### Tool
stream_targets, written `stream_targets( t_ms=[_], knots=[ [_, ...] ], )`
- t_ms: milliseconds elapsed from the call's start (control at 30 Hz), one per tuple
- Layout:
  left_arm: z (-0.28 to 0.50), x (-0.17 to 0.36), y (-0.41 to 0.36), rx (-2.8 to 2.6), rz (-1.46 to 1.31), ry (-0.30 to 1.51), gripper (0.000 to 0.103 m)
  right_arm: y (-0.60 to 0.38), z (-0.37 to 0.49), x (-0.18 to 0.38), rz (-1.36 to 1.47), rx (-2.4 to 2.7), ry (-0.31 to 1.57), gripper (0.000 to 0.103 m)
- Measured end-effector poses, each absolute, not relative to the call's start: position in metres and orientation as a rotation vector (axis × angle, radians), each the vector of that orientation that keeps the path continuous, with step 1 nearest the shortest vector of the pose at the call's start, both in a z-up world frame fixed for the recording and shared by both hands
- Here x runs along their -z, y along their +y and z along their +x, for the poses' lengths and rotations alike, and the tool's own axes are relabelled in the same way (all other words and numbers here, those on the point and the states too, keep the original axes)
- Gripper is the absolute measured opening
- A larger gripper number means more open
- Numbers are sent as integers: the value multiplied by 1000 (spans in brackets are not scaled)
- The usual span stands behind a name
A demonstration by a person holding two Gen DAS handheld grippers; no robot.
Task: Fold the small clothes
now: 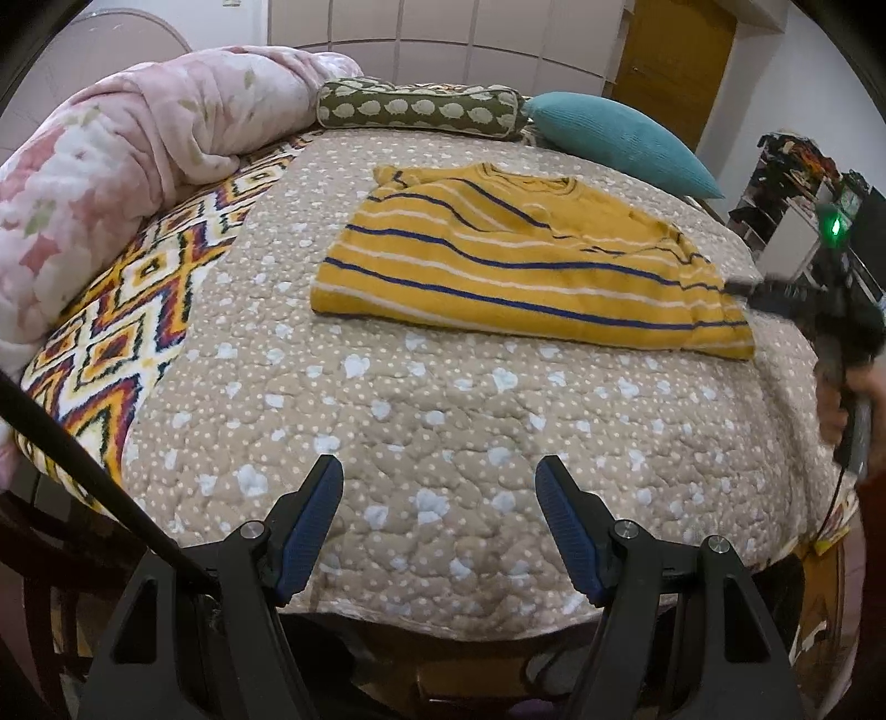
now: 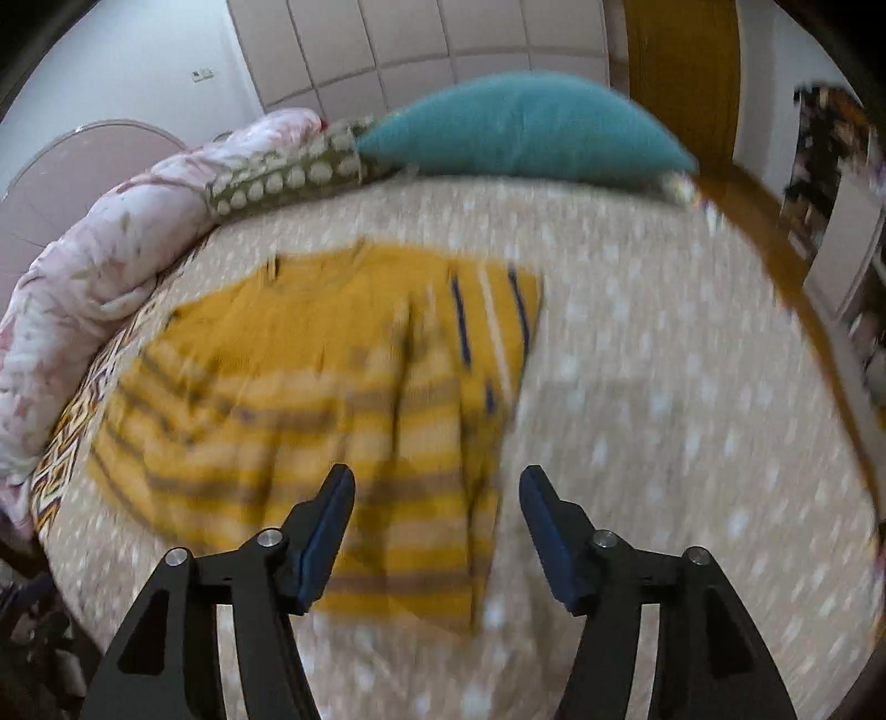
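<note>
Striped sweater (image 1: 515, 271) well ahead of wide left fingers (image 1: 310, 531), under wide right fingers (image 2: 326, 531)

- Setting: home bedroom.
- Bed (image 1: 443, 443) fills the view; beige quilted cover with pale hearts and dots.
- Far end: teal pillow (image 1: 620, 141), olive patterned bolster (image 1: 421, 108); pink floral blanket (image 1: 111, 166) bunched along left edge.
- Zigzag-patterned blanket (image 1: 138, 310) under quilt, left side.
- Far wall: pale panelled wardrobe doors (image 1: 443, 33); wooden door (image 1: 675, 61) far right.
- Cluttered shelving (image 1: 786, 177) at right.
</note>
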State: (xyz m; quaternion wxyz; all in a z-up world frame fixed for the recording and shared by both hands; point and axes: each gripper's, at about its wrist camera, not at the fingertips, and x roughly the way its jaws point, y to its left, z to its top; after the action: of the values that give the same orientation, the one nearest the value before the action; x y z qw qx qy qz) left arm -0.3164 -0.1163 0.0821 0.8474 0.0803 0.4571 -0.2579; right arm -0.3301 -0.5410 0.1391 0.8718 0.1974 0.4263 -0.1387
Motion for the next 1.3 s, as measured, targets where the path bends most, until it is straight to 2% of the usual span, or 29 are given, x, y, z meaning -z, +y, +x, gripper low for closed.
stream_targets(
  t_ms=[67, 100, 133, 167, 333, 567, 800, 1167, 1300],
  knots=[
    [-321, -85, -116, 547, 176, 952, 71, -529, -337, -119, 422, 290, 925, 65],
    [-325, -87, -116, 544, 184, 942, 71, -522, -338, -109, 426, 274, 946, 40],
    [-327, -88, -115, 540, 191, 935, 71, -518, -340, -104, 424, 279, 947, 22],
    [-330, -90, -113, 529, 202, 925, 71, -519, -343, -103, 422, 315, 938, 13],
    [-340, -98, -106, 470, 240, 879, 72, -552, -376, -105, 617, 470, 851, 14],
    [-347, -98, -111, 457, 268, 848, 76, -545, -426, -131, 668, 548, 725, 35],
    [-347, -91, -113, 449, 298, 859, 76, -521, -442, -133, 667, 528, 693, 37],
    [-325, -77, -117, 425, 315, 909, 76, -467, -392, -144, 450, 416, 700, 38],
    [-318, -72, -123, 426, 327, 926, 76, -463, -379, -141, 442, 391, 715, 41]
  ],
)
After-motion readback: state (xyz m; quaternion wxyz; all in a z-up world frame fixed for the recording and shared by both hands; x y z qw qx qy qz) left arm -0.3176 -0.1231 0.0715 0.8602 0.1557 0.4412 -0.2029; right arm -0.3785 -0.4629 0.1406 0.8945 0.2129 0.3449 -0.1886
